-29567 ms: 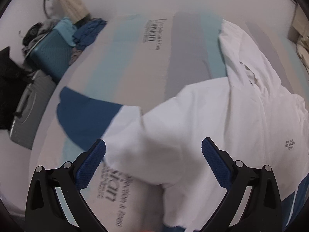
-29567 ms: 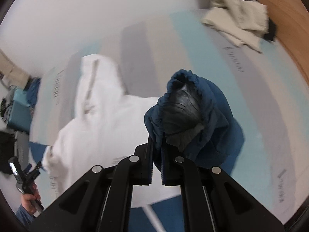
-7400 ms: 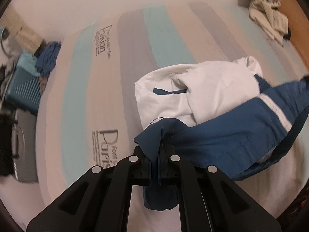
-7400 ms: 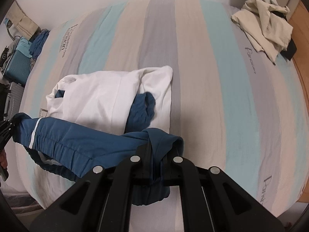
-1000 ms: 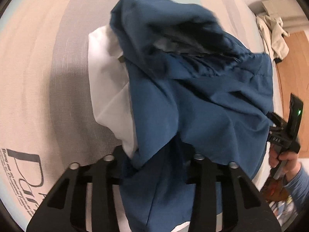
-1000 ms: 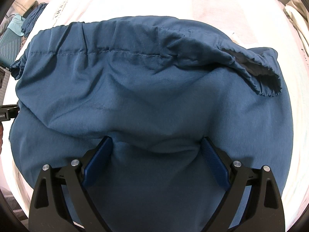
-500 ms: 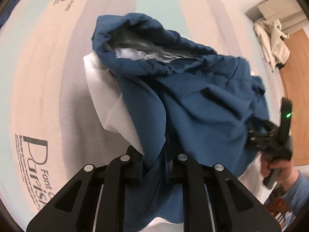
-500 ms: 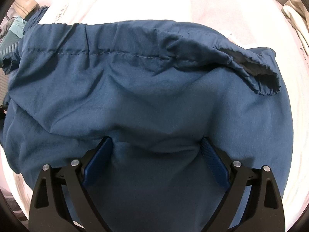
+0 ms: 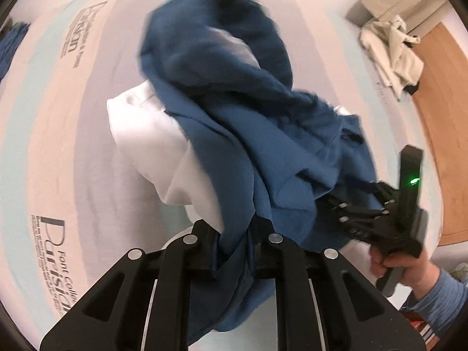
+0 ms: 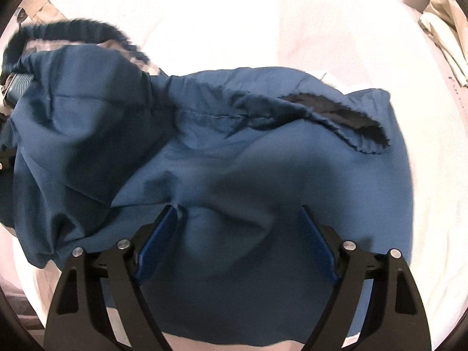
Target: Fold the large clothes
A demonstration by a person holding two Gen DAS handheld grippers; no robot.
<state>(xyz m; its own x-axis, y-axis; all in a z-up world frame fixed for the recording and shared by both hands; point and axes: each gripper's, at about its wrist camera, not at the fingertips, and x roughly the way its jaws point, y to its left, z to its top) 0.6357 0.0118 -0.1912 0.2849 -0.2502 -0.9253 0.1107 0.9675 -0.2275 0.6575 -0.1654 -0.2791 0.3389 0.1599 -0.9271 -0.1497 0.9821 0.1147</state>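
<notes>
Left gripper (image 9: pixel 234 251) clenched on blue fold of jacket (image 9: pixel 239 122), bottom centre of frame; jacket bunched mid-frame over striped mattress (image 9: pixel 58 152), white part (image 9: pixel 152 143) at left; right gripper (image 10: pixel 237 242) released, jaws wide, blue cloth between them

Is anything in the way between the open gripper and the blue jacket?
Nothing visible is. The right gripper is open, and the blue jacket fills the gap between its fingers. The left gripper is already shut on the same jacket, which lies on the striped bed.
</notes>
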